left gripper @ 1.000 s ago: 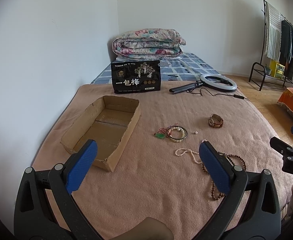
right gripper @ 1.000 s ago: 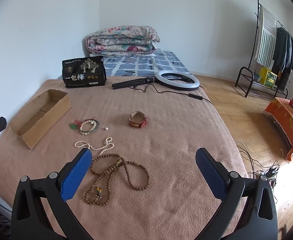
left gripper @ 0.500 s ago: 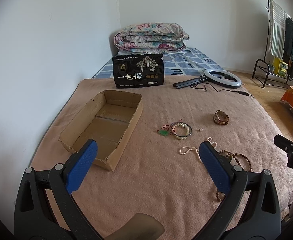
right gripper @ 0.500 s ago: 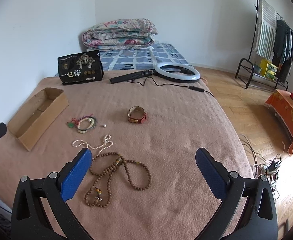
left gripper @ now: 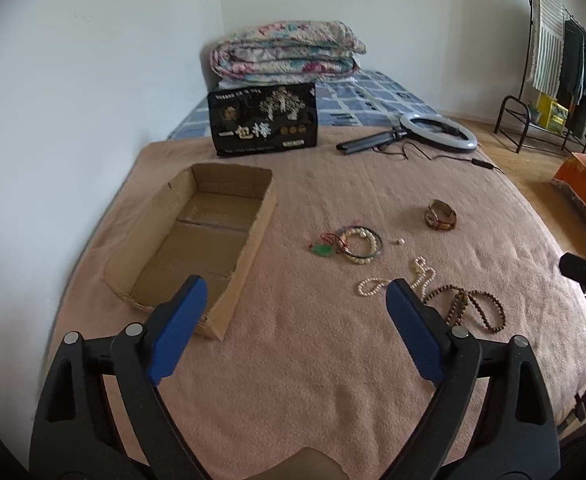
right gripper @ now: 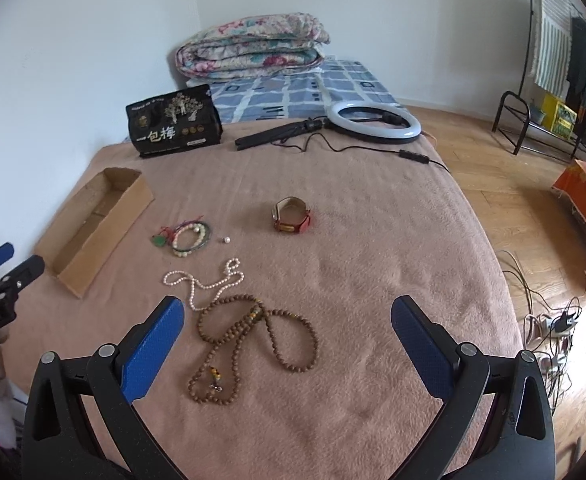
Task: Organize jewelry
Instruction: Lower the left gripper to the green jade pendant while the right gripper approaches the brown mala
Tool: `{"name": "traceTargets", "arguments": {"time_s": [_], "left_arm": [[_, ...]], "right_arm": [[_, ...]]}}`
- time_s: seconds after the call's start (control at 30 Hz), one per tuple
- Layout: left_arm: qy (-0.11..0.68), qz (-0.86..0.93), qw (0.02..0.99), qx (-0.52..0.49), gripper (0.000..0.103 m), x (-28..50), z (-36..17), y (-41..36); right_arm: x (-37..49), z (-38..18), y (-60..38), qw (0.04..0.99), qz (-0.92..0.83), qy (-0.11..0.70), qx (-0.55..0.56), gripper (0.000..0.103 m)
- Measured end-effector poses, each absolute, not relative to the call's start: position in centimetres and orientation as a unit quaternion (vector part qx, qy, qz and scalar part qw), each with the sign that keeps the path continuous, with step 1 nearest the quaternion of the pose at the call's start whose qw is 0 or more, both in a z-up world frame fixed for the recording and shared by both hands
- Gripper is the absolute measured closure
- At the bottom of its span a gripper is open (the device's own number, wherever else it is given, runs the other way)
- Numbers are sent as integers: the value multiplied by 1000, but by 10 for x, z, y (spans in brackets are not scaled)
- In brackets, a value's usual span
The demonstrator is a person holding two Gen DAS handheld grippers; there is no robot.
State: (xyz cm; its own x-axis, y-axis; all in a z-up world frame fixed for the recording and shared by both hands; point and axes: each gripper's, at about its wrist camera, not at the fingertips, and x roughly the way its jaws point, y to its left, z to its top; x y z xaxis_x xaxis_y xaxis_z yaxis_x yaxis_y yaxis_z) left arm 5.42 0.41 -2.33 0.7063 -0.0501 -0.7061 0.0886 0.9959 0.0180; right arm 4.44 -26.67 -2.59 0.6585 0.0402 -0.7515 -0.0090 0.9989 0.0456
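The cardboard box [left gripper: 197, 240] sits just ahead of the left gripper [left gripper: 297, 312], spread wide, holding nothing. The floppy, light wooden bead necklace [right gripper: 249, 340] lies between the right gripper's [right gripper: 285, 332] spread fingers; pinch one strand.

Matt corrugated cardboard box [left gripper: 197, 236], fuzzy cloth blanket [right gripper: 373, 248], wooden bead necklace [right gripper: 253, 340]

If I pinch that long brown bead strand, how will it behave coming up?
The brown bead strand lies in loose crossed loops, so it will probably dangle limply. It touches the pearl necklace, which may drag along. The right gripper is open above it.
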Motion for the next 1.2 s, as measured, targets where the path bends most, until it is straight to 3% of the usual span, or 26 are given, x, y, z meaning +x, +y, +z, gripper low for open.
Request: {"name": "traceTargets", "arguments": {"time_s": [0.17, 0.43, 0.8, 1.2], "left_arm": [[391, -51, 918, 30, 19, 62, -34, -2], [445, -92, 891, -6, 45, 100, -68, -17], [465, -118, 878, -1, 46, 140, -95, -37], [483, -112, 868, 29, 66, 176, -127, -44]], "right_arm": [[52, -48, -261, 902, 28, 431, 4, 1], [74, -93, -265, 873, 51, 484, 30, 1], [96, -123, -254, 851, 82, 518, 23, 1], [109, -141, -255, 833, 82, 546, 28, 1]]}}
